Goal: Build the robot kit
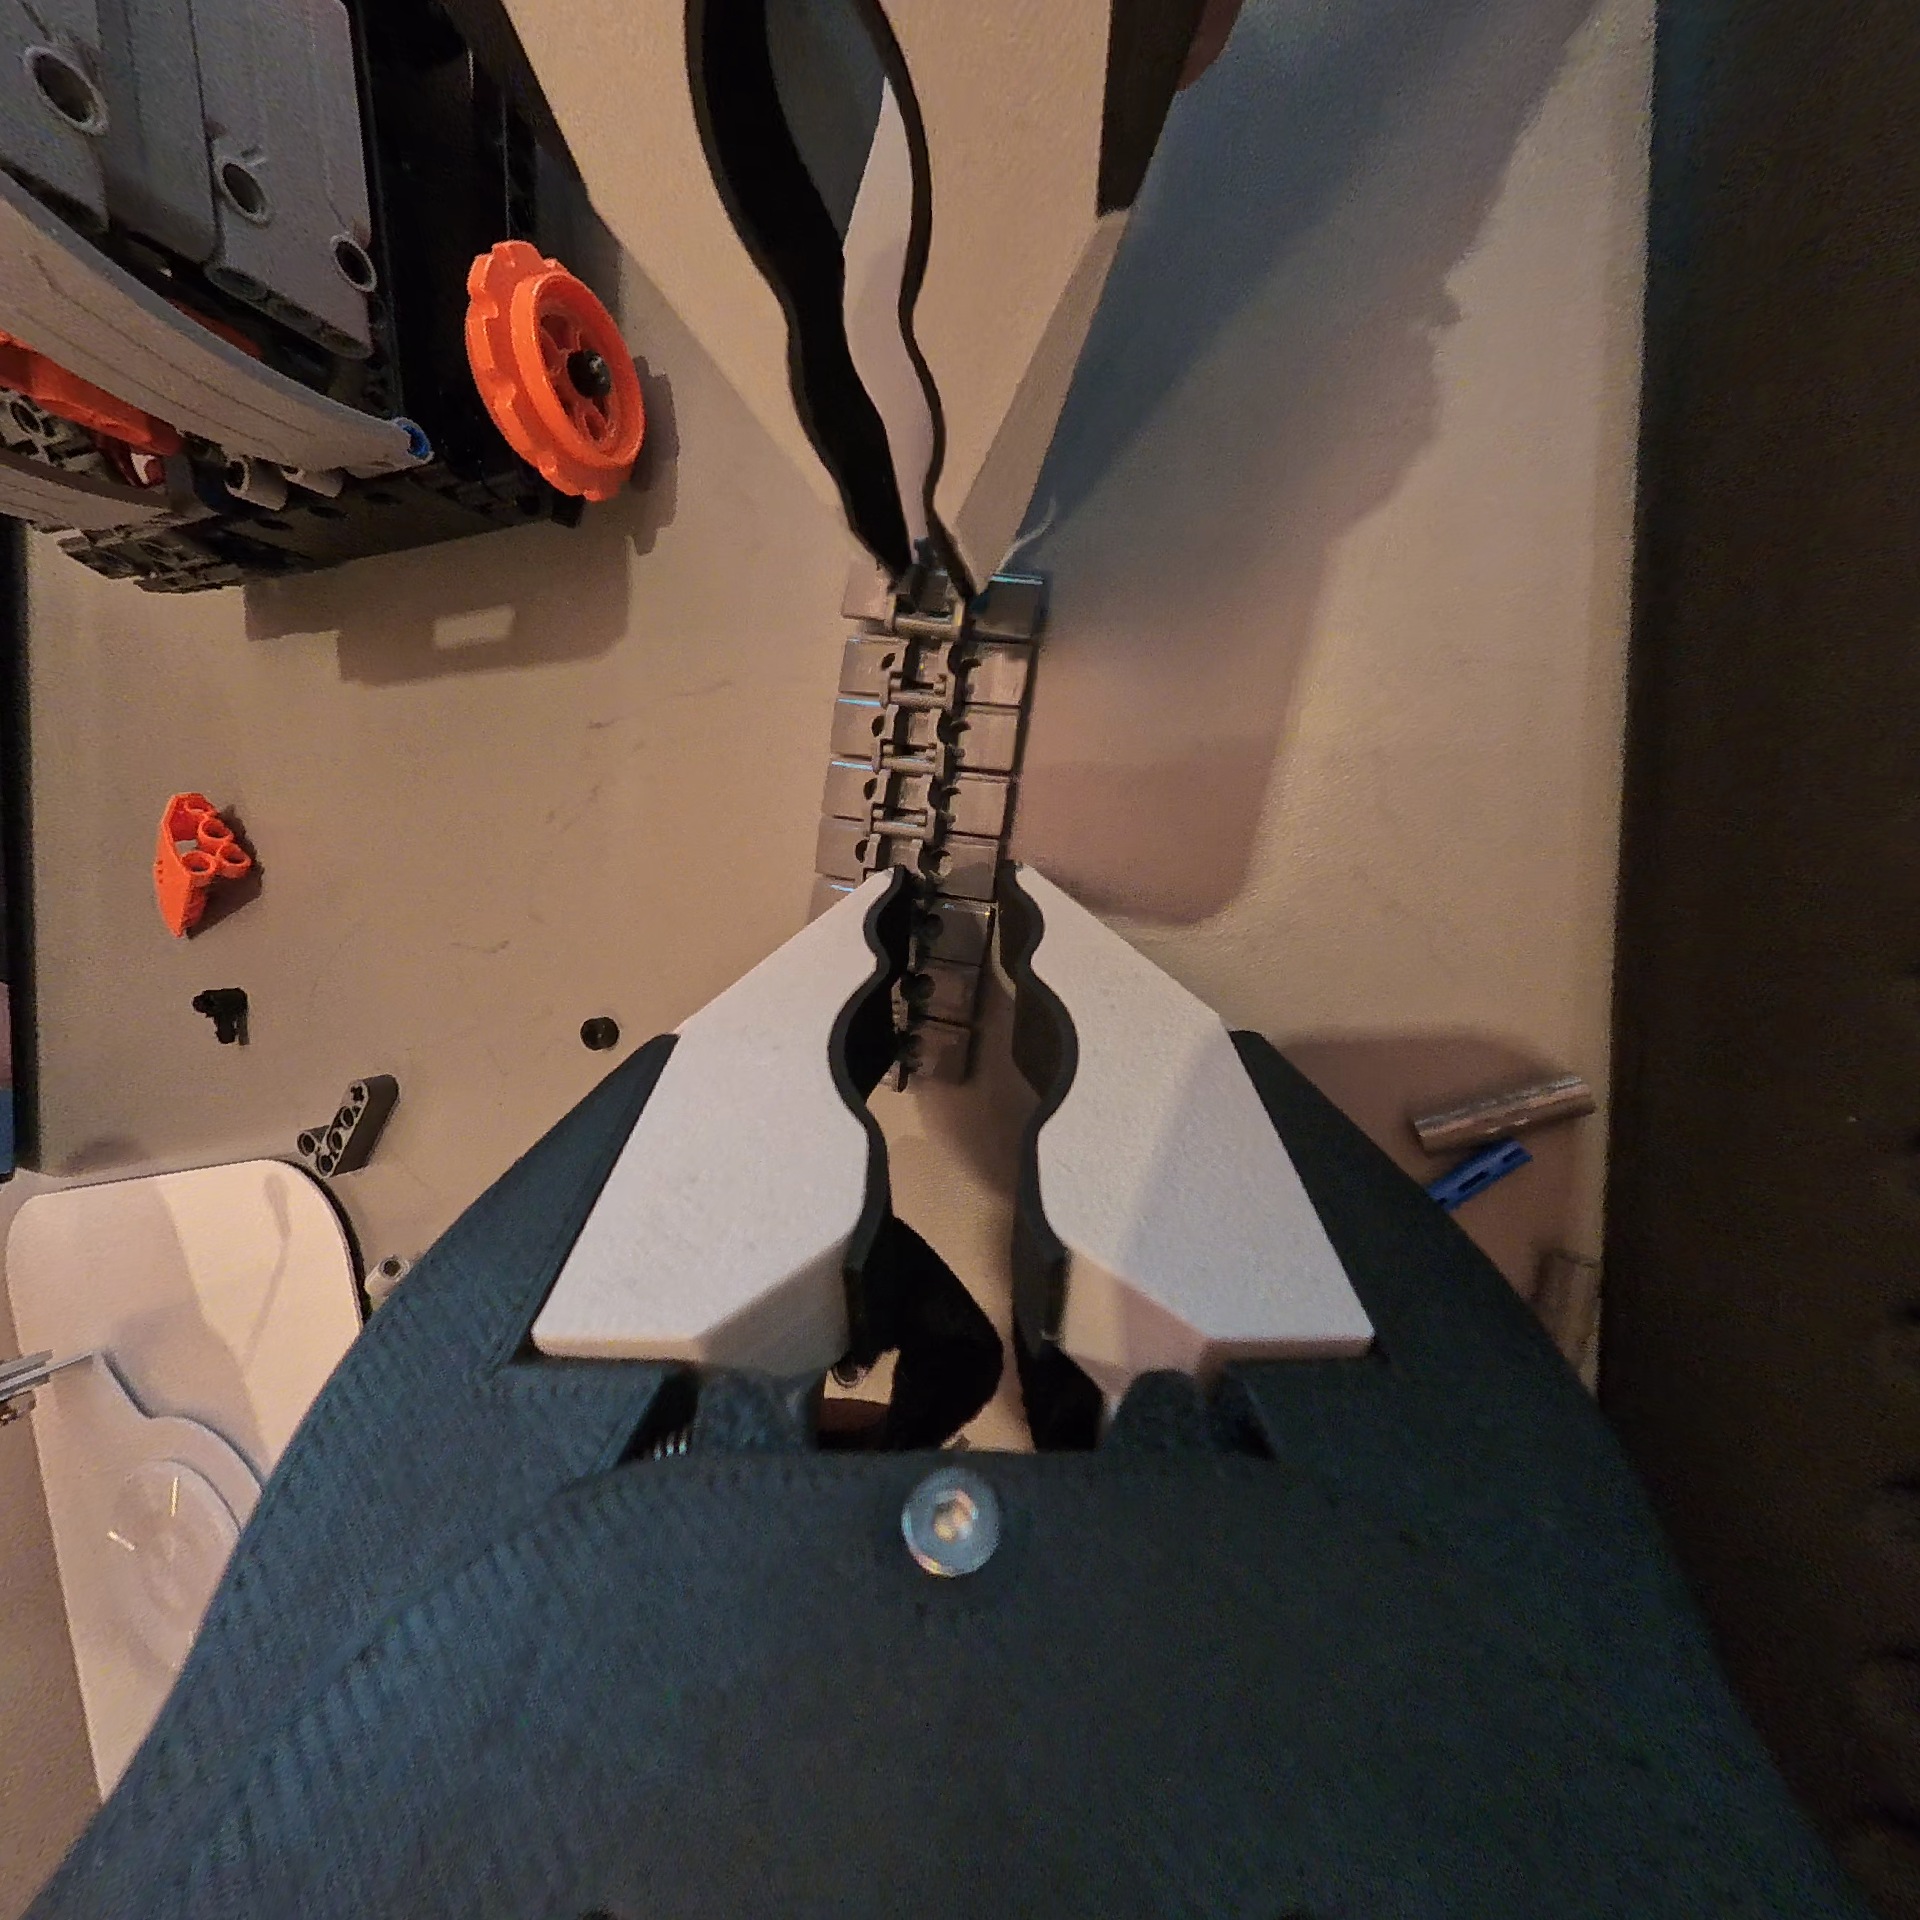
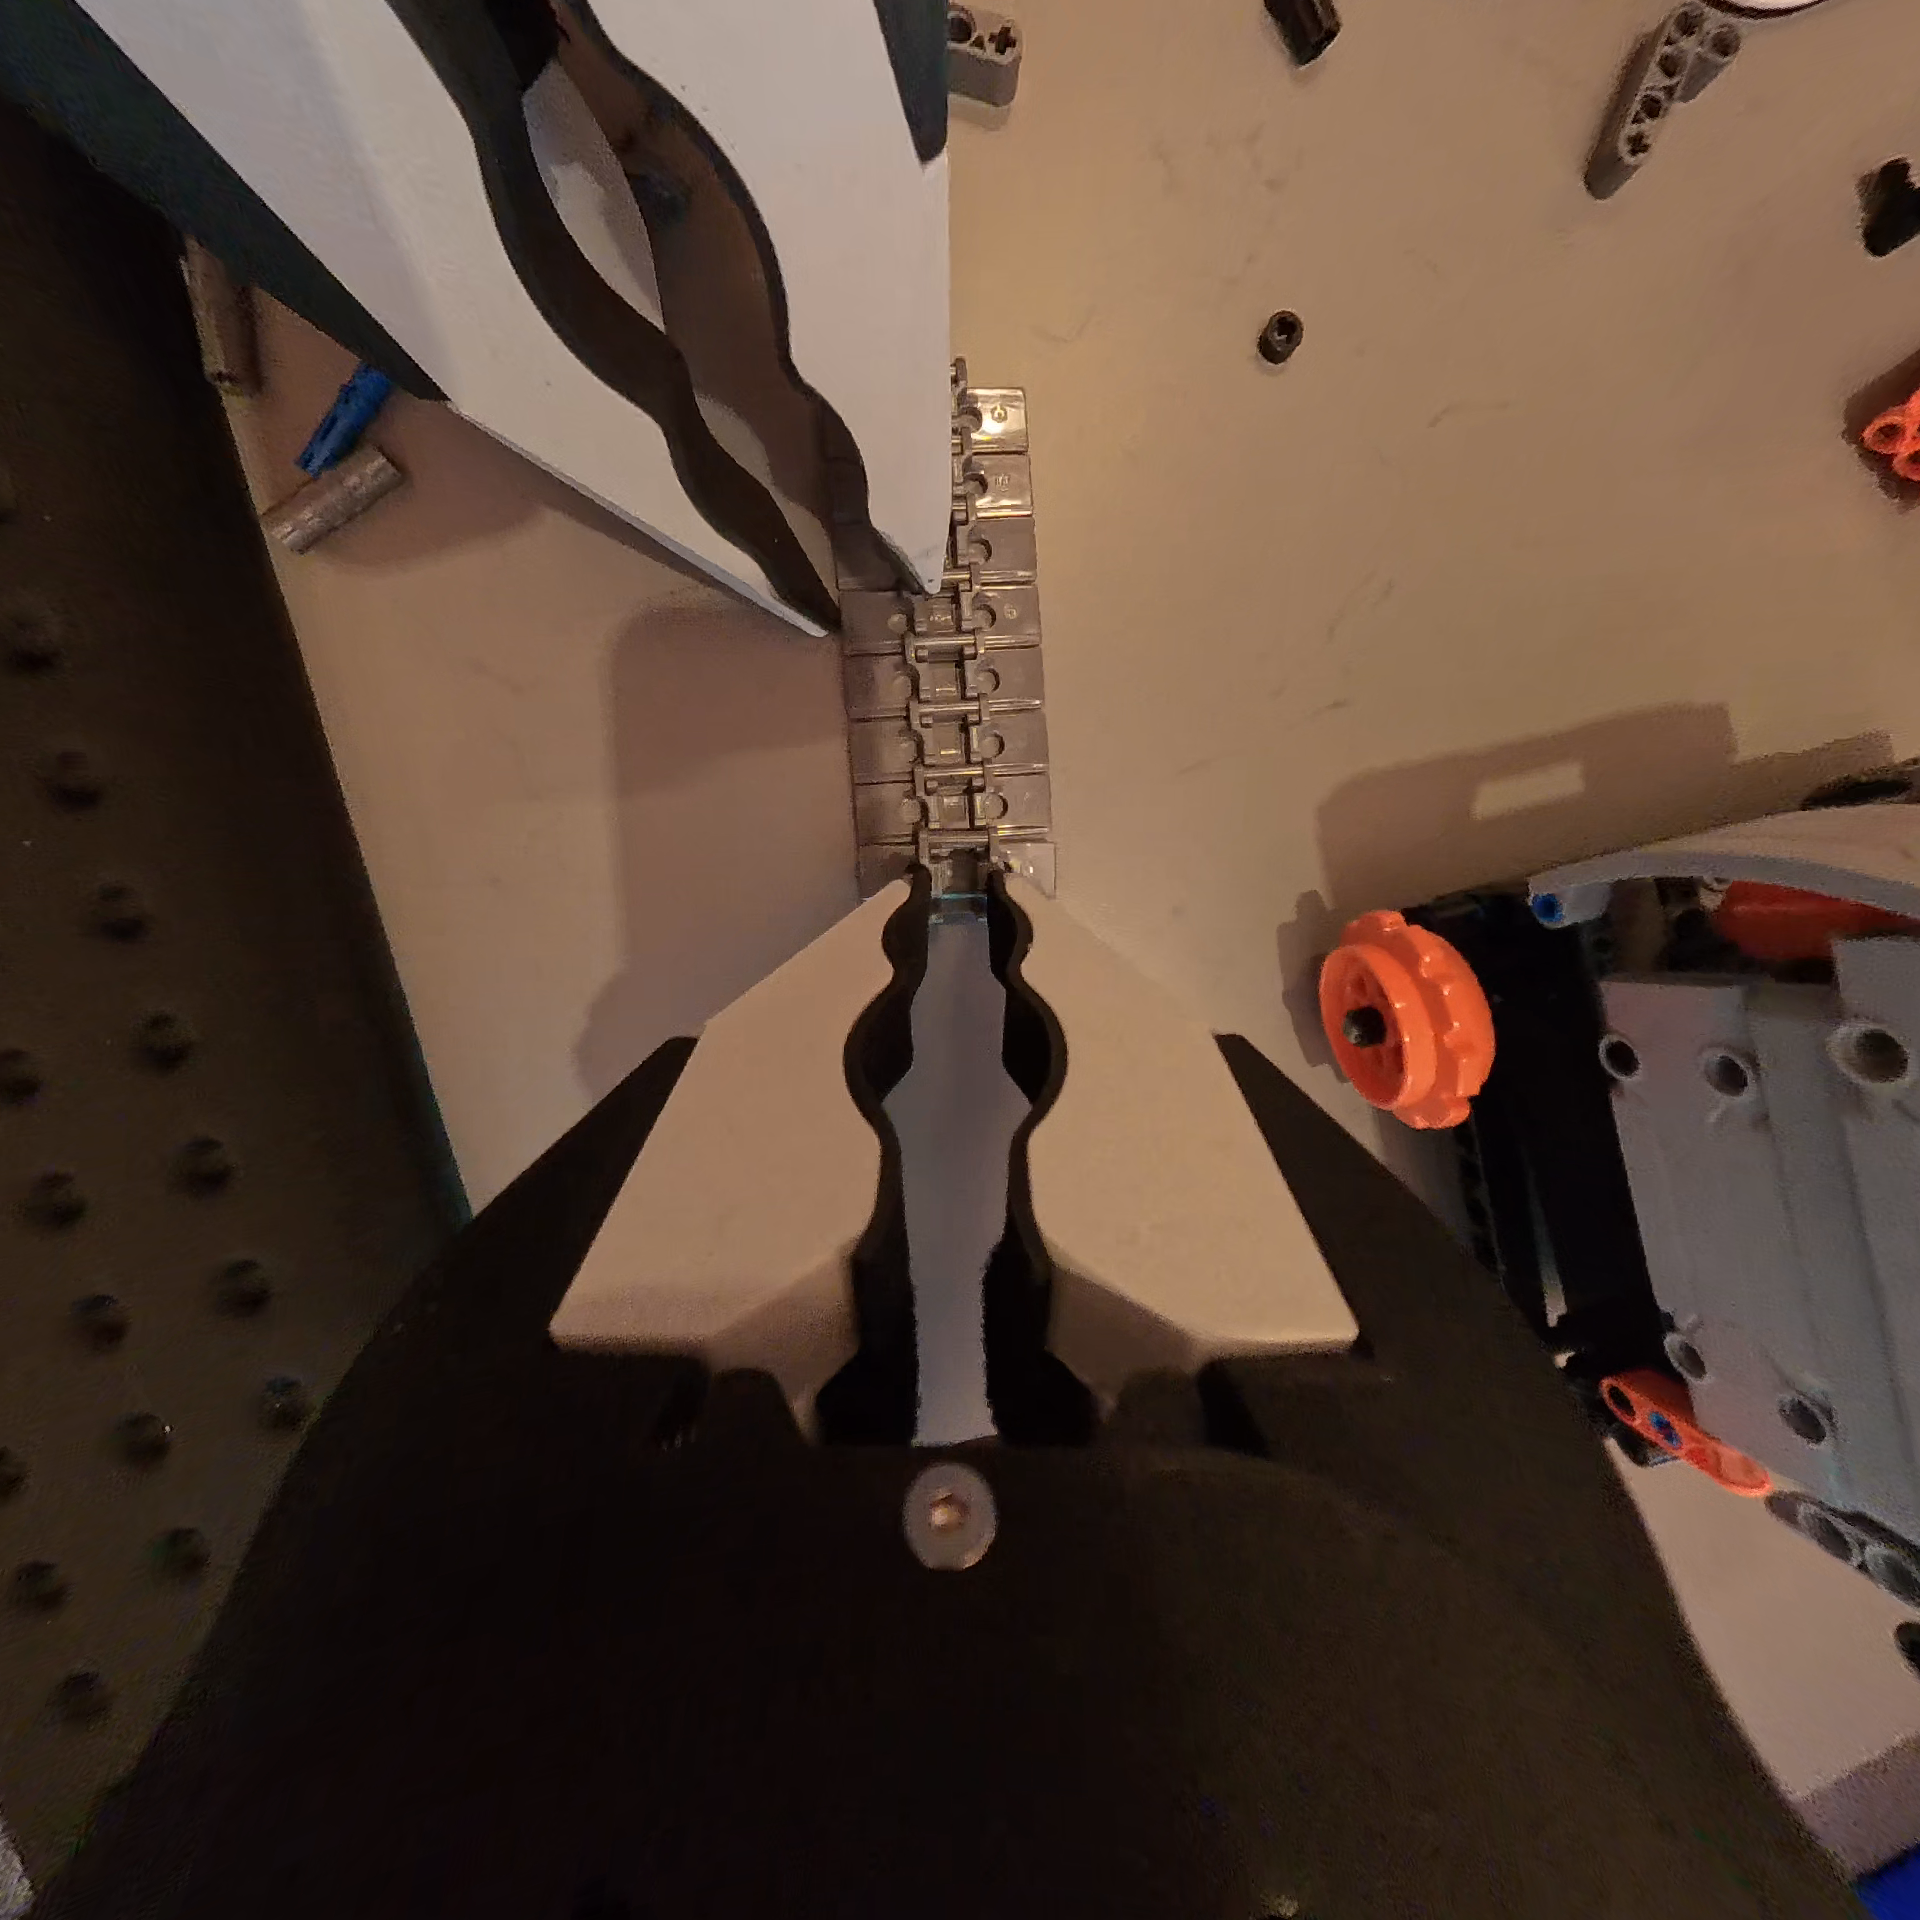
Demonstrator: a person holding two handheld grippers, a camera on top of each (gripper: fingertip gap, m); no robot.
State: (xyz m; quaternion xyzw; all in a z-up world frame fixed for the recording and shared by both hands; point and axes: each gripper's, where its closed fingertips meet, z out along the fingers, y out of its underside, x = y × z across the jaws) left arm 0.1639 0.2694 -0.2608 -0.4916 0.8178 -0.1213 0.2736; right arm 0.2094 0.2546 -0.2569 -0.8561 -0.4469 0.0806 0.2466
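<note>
Grey track chain [image 1: 930, 748] lies on the table [image 1: 520, 727]; my left gripper [image 1: 945, 894] straddles its near end, jaws narrow. Right view: my right gripper [image 2: 956, 883] pinches the chain's end link, orange wheel [image 2: 1408, 1018] to its right.

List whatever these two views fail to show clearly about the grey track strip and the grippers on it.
- Left wrist view: the near end of the grey track strip is hidden between the left gripper fingers.
- Right wrist view: the right gripper tips cover the strip's end link, so the contact is unclear.
- Both views: the brick-built vehicle is cut off by the frame edge.
- Left wrist view: the white tray is partly covered by the gripper body.
</note>
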